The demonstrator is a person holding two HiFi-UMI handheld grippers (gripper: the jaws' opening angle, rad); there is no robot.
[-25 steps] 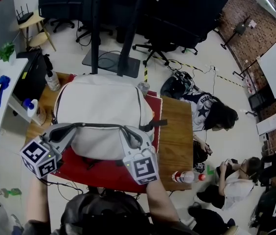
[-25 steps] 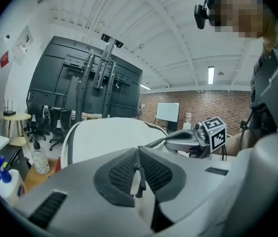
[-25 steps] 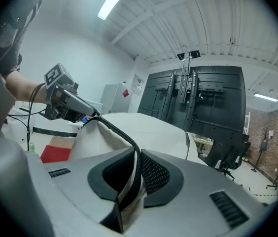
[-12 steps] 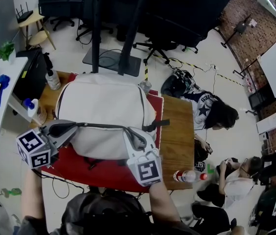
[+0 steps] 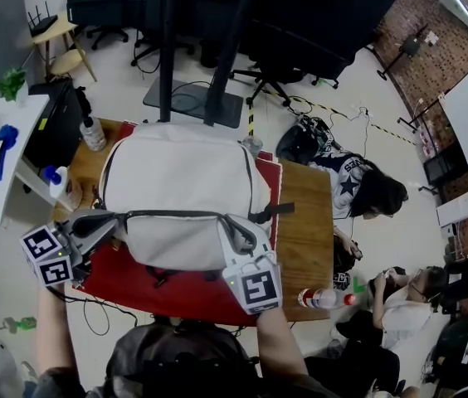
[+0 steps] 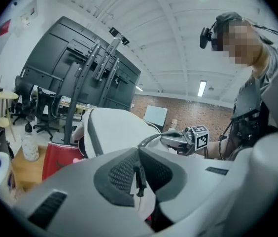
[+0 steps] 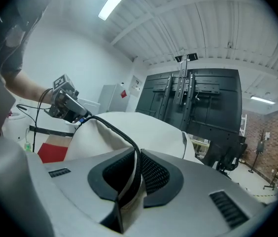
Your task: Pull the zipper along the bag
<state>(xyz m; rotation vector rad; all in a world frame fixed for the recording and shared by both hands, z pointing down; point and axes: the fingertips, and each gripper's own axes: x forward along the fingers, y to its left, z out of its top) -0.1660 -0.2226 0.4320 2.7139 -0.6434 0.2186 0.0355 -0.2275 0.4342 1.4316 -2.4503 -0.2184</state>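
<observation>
A white backpack (image 5: 176, 193) lies on a red cloth (image 5: 147, 276) on a wooden table (image 5: 300, 222). A dark zipper line (image 5: 176, 215) runs along its near top edge between my two grippers. My left gripper (image 5: 120, 220) is at the bag's left end, shut on the small black zipper pull (image 6: 139, 174). Over at the right end, my right gripper (image 5: 232, 229) is shut on the bag's edge, with white fabric and the black zipper track (image 7: 135, 167) pinched between its pads. The left gripper (image 7: 67, 102) also shows far off in the right gripper view.
Two bottles (image 5: 93, 135) (image 5: 56, 185) stand on the table's left side and a water bottle (image 5: 321, 298) lies at its near right. A white side table (image 5: 6, 139) is further left. A person (image 5: 367, 193) sits at the right. A screen stand (image 5: 192, 98) rises behind the bag.
My left gripper has moved left and a little down, away from the right gripper, so the dark zipper line between them is longer. The right gripper has stayed on the bag's edge.
</observation>
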